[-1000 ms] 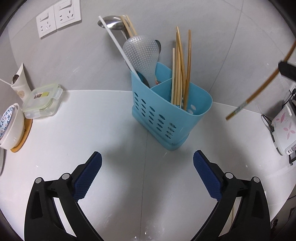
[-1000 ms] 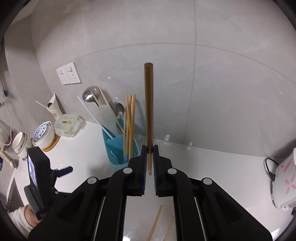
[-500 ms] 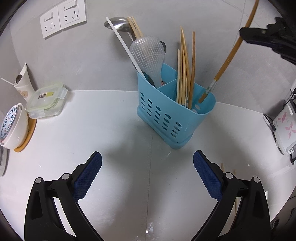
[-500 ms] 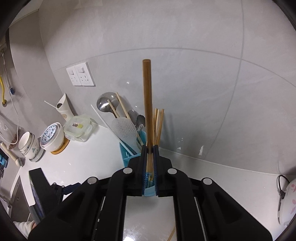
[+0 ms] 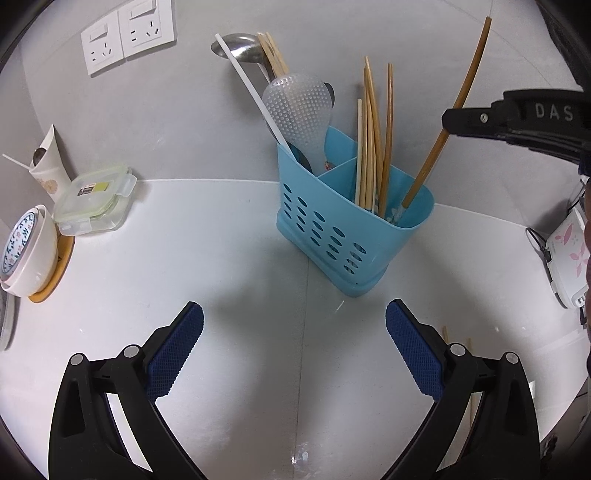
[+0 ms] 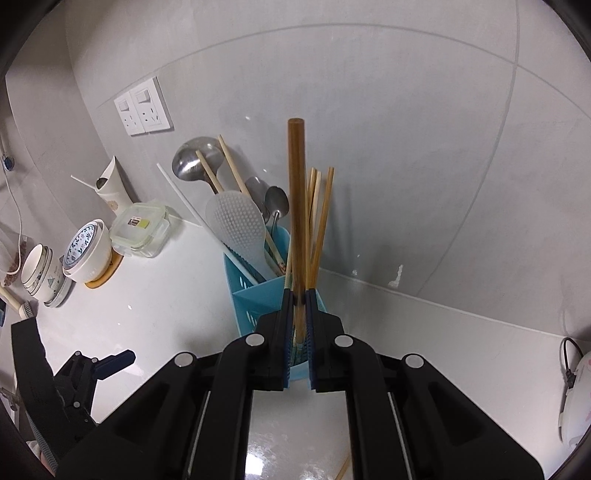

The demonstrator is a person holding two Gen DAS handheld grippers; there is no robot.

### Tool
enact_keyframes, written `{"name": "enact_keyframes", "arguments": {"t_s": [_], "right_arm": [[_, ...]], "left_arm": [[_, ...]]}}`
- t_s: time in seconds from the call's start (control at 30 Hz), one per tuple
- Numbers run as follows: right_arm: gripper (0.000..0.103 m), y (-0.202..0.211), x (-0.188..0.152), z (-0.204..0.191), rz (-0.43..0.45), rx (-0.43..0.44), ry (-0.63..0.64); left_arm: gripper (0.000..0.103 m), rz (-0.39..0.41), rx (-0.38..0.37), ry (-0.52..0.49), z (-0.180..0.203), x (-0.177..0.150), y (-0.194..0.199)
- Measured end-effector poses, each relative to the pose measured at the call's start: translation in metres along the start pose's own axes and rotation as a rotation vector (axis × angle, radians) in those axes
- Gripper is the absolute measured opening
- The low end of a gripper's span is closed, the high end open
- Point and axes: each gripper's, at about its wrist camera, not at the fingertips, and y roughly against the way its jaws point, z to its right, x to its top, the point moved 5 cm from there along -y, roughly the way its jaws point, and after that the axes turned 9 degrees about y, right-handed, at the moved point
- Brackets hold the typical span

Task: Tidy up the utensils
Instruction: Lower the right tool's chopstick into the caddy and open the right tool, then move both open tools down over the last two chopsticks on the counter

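Observation:
A blue perforated utensil holder (image 5: 332, 236) stands on the white counter near the wall; it also shows in the right wrist view (image 6: 255, 295). Its left compartment holds a ladle (image 5: 240, 48), a clear rice paddle (image 5: 295, 107) and a white stick. Its right compartment holds several wooden chopsticks (image 5: 373, 133). My right gripper (image 6: 298, 295) is shut on a brown chopstick (image 6: 297, 206), whose lower tip is inside the right compartment (image 5: 417, 181). My left gripper (image 5: 294, 350) is open and empty, low over the counter in front of the holder.
Two loose chopsticks (image 5: 458, 343) lie on the counter by my left gripper's right finger. A lidded food box (image 5: 92, 199), a paper cup (image 5: 46, 166) and a bowl on a coaster (image 5: 26, 254) sit at the left. A white appliance (image 5: 567, 254) stands at the right. Wall sockets (image 5: 127, 35) are behind.
My right gripper has carried the brown chopstick over the holder and lowered it, so its tip now sits deeper in the right compartment. My left gripper stays open in place.

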Motion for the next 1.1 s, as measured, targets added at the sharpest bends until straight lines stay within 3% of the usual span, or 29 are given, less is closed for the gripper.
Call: {"name": "enact_keyframes", "arguments": {"t_s": [0.37,0.4,0.53,0.57,0.7,0.9,1.1], "right_arm": [[0.008,-0.013,-0.014,-0.002,-0.036,-0.006,-0.006],[0.011,-0.011,-0.016,-0.001,-0.034,-0.006,-0.013],[0.047,0.000,-0.023,0.005,-0.008,-0.020,-0.025],[0.049,0.004,-0.026,0.007,-0.001,-0.027,-0.025],[0.075,0.016,-0.045,0.019,-0.003,-0.057,-0.049],[0.084,0.025,-0.087,0.046,-0.047,-0.111,-0.116],[0.085,0.024,-0.156,0.065,-0.154,-0.150,-0.188]], "left_arm": [[0.097,-0.014,0.006,0.005,-0.002,-0.002,-0.002],[0.097,-0.016,0.008,0.004,-0.002,-0.003,-0.002],[0.097,-0.020,0.008,0.004,-0.004,-0.004,-0.001],[0.097,-0.021,0.006,0.005,-0.003,-0.004,-0.001],[0.097,-0.031,0.003,0.005,-0.002,-0.006,-0.001],[0.097,-0.048,-0.009,-0.011,0.011,-0.012,-0.003],[0.097,-0.087,-0.019,-0.048,0.028,-0.026,-0.012]]}}
